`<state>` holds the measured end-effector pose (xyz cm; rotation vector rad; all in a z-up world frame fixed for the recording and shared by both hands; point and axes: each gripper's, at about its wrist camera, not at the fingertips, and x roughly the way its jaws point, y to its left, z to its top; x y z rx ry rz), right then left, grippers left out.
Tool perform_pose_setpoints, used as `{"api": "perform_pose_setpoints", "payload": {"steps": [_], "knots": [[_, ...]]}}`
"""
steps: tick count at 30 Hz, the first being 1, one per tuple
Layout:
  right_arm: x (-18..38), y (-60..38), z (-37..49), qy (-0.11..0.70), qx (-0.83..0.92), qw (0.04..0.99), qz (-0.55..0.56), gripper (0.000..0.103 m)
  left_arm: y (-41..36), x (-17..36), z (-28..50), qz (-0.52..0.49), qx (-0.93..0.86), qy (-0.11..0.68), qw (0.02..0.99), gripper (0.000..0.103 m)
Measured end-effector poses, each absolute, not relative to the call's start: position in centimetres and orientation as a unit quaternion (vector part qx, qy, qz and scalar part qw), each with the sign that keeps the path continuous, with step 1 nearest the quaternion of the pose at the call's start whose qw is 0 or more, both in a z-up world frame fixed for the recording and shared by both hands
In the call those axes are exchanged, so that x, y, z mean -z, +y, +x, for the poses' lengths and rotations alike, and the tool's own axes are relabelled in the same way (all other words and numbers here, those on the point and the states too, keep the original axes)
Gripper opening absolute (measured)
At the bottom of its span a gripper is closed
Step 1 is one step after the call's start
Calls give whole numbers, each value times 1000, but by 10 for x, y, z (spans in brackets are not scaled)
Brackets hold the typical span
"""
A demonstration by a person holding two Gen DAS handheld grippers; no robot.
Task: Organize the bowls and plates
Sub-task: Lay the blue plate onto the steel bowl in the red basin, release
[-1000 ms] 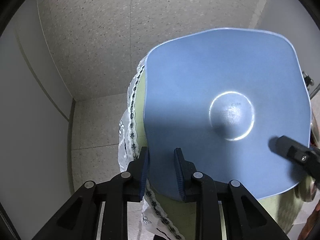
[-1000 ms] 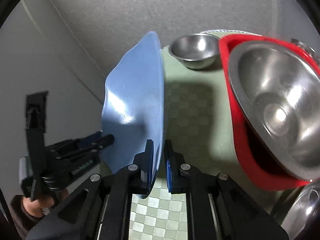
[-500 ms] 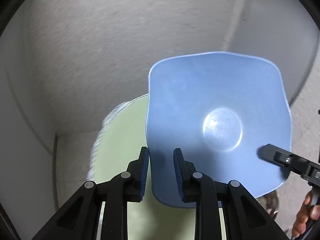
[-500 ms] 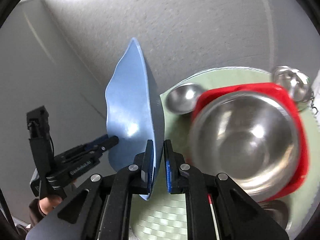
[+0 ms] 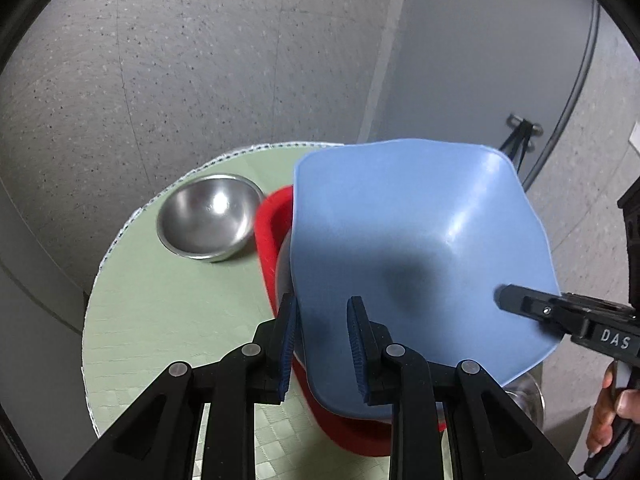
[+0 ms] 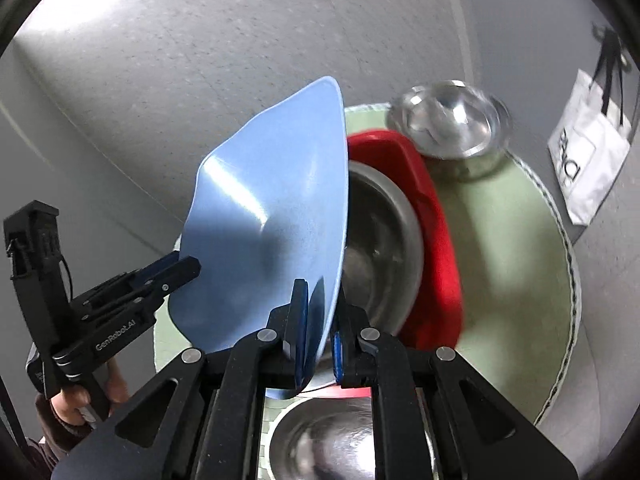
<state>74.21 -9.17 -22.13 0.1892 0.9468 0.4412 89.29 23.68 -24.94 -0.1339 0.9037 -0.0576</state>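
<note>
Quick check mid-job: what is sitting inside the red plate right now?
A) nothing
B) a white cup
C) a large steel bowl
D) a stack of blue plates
C: the right wrist view shows a large steel bowl resting inside the red plate, behind the held blue plate.

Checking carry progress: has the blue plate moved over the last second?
Yes. The blue plate, held by both grippers, has swung from beyond the table edge to above the red tray, by the steel bowl.
</note>
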Motion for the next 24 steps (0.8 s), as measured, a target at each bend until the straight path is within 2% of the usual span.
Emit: {"api": "perform_pose_setpoints", "payload": {"steps": [10, 12, 15, 16, 17, 22, 24], "knots": [[240, -95, 748, 470, -193, 857, 82, 17, 212, 254, 893, -53, 21, 442, 895, 25], [237, -93, 746, 466, -191, 860, 80, 25, 207, 253, 884, -56, 17, 440, 896, 29], [231, -92, 739, 455, -190, 867, 75, 47, 204, 251, 873, -57, 11, 437, 897, 37], [227, -92, 735, 451, -181, 871, 71, 59, 204, 250, 869, -59, 10, 434, 899, 39], [225, -92, 732, 448, -176, 874, 69, 65, 204, 248, 863, -62, 7, 429, 901, 41], [216, -101, 719, 430, -168, 884, 72, 67, 204, 240, 830, -62, -26, 406, 911, 64], [211, -108, 707, 419, -155, 892, 69, 72, 204, 237, 814, -69, -33, 396, 915, 66]]}}
